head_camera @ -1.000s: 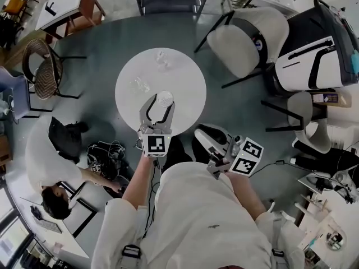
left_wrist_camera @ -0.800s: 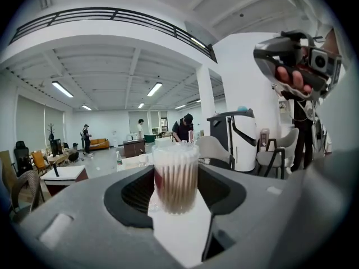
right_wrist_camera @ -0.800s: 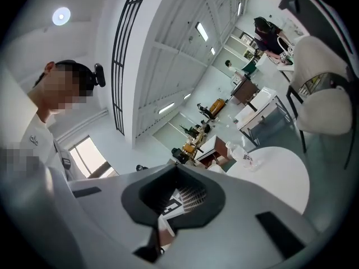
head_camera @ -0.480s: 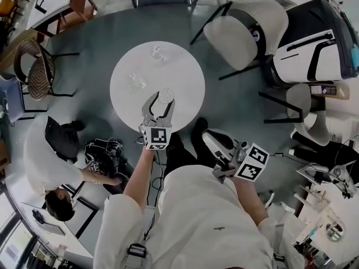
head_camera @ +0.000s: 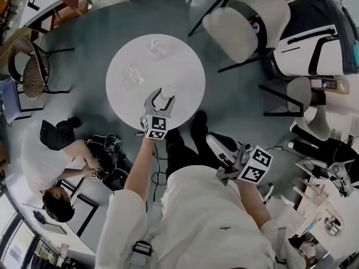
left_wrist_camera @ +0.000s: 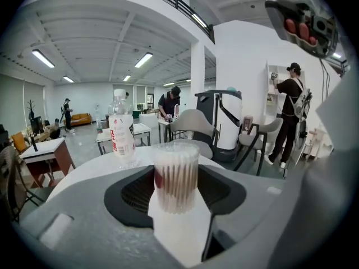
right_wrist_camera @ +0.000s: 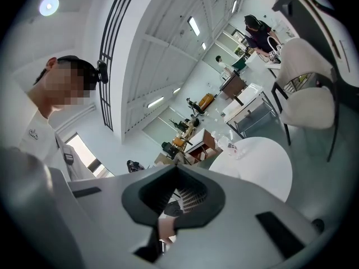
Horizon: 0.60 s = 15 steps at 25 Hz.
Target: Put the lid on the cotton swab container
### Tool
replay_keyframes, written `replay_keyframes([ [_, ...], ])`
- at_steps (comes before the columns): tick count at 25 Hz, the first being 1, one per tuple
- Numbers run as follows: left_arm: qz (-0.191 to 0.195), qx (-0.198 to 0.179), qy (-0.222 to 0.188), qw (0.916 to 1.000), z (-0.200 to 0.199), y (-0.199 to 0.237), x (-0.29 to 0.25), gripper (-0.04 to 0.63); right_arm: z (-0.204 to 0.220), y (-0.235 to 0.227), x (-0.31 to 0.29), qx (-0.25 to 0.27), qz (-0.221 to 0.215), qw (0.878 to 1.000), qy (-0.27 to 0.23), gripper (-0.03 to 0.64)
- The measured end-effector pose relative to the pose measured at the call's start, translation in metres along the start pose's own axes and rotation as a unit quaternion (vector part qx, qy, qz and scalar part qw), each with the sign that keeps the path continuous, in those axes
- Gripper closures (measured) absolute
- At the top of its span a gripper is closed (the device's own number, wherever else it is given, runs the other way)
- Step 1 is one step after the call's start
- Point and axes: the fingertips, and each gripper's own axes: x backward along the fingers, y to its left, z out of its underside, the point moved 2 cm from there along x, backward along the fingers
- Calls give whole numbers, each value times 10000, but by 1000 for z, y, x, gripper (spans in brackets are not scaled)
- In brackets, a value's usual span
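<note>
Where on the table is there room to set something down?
The table's right half is bare, from the swab container out to the rim. The near-left part, this side of the clear item, is free too. Far left is busier: bottle and clear item. The left gripper, shut on the container, takes the near edge.

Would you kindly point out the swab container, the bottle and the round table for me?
swab container [left_wrist_camera: 176,175], left gripper view, middle of its clear wall.
bottle [left_wrist_camera: 122,136], left gripper view, on its label.
round table [head_camera: 182,69], head view, bare top right of centre.
</note>
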Motion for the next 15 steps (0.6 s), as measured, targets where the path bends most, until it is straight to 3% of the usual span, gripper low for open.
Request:
replay_keyframes([
  [15,-33,177,332,9993,45,4,-21,353,-6,-12,6,-126,166,9998,-36,609],
])
